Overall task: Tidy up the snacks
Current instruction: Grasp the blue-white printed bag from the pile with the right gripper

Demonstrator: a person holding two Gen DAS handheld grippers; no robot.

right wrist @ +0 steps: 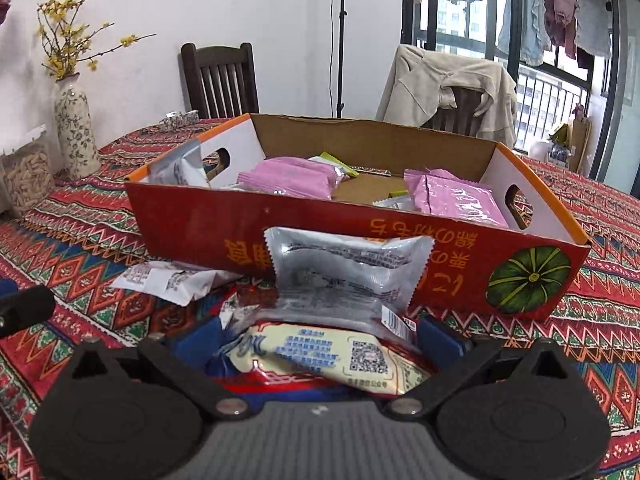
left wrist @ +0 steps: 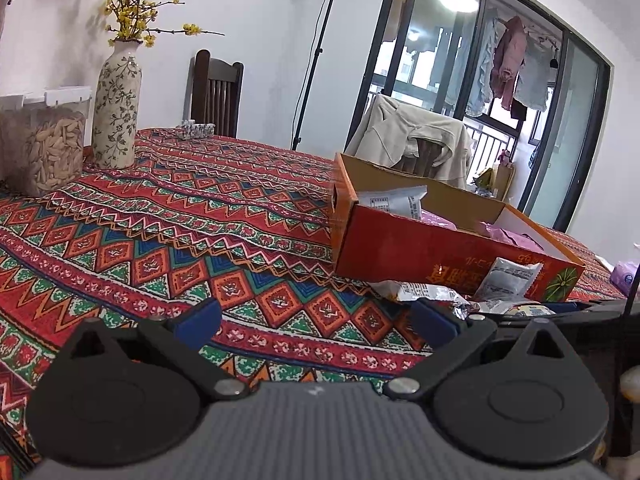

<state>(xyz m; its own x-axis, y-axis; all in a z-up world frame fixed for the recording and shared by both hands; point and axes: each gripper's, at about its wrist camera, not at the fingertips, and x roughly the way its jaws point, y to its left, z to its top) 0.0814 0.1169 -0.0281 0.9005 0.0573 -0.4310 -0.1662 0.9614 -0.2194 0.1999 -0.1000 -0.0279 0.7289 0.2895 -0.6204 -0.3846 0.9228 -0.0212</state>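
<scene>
Snack packets in silver and cream wrappers (right wrist: 340, 320) lie between the right gripper's (right wrist: 320, 344) wide jaws, before the red cardboard box (right wrist: 224, 232) on the patterned counter (left wrist: 160, 240). Left gripper (left wrist: 316, 316) spread, empty.

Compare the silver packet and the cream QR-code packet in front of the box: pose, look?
The silver packet stands propped against the red box; the cream packet lies flat between the right gripper's open fingers. Silver is foil with small black print; cream is red-edged with blue text and a QR code. Both are sealed, outside the box, on the patterned tablecloth.
</scene>
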